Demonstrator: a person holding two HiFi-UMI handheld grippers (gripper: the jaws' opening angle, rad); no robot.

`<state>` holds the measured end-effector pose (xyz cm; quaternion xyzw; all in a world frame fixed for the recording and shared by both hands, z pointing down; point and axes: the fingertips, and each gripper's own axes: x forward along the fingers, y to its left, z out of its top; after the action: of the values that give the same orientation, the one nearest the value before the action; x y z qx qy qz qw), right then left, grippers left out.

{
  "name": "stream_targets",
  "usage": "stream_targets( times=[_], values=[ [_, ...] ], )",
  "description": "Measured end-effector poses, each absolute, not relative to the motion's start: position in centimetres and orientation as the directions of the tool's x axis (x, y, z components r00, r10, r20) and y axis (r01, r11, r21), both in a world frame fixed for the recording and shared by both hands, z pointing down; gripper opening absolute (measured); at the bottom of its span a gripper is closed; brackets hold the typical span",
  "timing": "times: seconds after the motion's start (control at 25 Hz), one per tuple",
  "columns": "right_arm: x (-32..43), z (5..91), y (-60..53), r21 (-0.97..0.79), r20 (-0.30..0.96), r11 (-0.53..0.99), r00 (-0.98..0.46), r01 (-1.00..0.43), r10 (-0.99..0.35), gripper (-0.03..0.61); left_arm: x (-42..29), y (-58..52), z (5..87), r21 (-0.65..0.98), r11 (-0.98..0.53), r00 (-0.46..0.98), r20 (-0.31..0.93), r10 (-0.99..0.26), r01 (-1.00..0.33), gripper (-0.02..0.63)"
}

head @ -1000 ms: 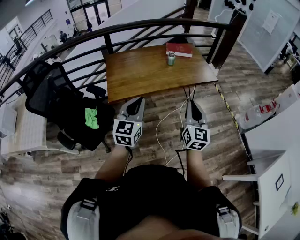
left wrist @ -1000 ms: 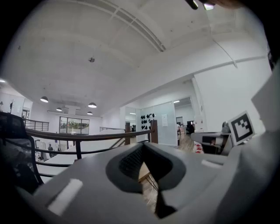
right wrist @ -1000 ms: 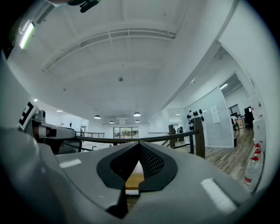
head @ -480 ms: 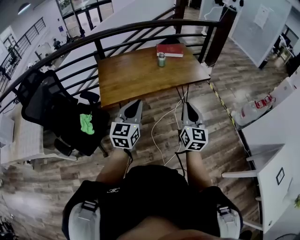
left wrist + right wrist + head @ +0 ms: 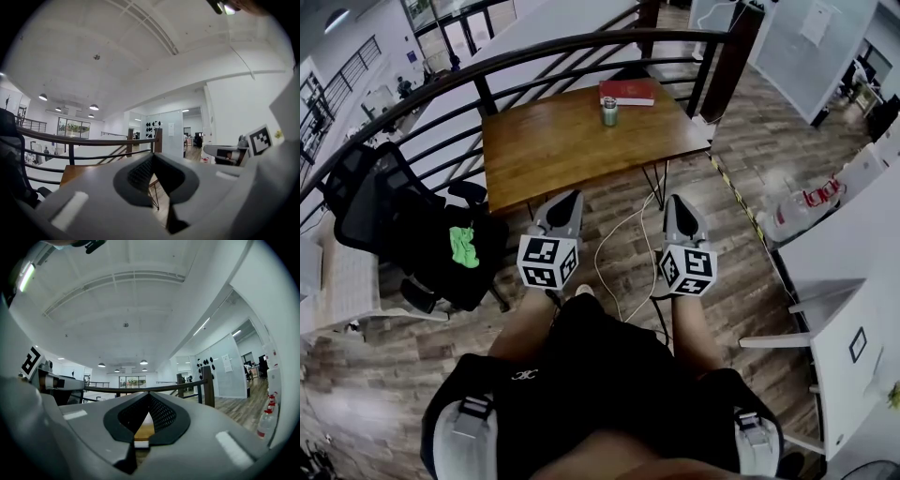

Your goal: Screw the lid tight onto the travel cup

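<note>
My left gripper [image 5: 571,197] has its jaws pressed together with nothing between them. The right gripper [image 5: 675,200] is the same, pads meeting and empty. Both are held side by side, tips pointing forward.

Well ahead of both sets of jaws, past a stretch of wooden floor, stands the table [image 5: 553,145]. The travel cup [image 5: 608,112] is upright near its far edge, a little to the right of the left jaws' line, just in front of a red book [image 5: 628,91]. Its top looks silver, but it is too small for me to tell whether the lid is already seated.

I'd expect a stiff, smooth body, light enough to tip or spin under a twist. So I'd clamp one gripper low around the body and take the lid across its rim with the other.
</note>
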<state>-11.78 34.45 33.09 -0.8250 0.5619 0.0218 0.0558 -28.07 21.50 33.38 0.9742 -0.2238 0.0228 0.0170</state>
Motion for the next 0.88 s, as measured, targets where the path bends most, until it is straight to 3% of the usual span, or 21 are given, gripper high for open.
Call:
stream_targets(
  times=[0.88],
  values=[
    [0.0,33.5,21.1,-0.055,-0.089,-0.319,0.322,-0.946,-0.942,0.005,-15.2,9.3,35.0,0.054,-0.897,0.898,0.06,-0.436,-0.439,0.049]
  ],
)
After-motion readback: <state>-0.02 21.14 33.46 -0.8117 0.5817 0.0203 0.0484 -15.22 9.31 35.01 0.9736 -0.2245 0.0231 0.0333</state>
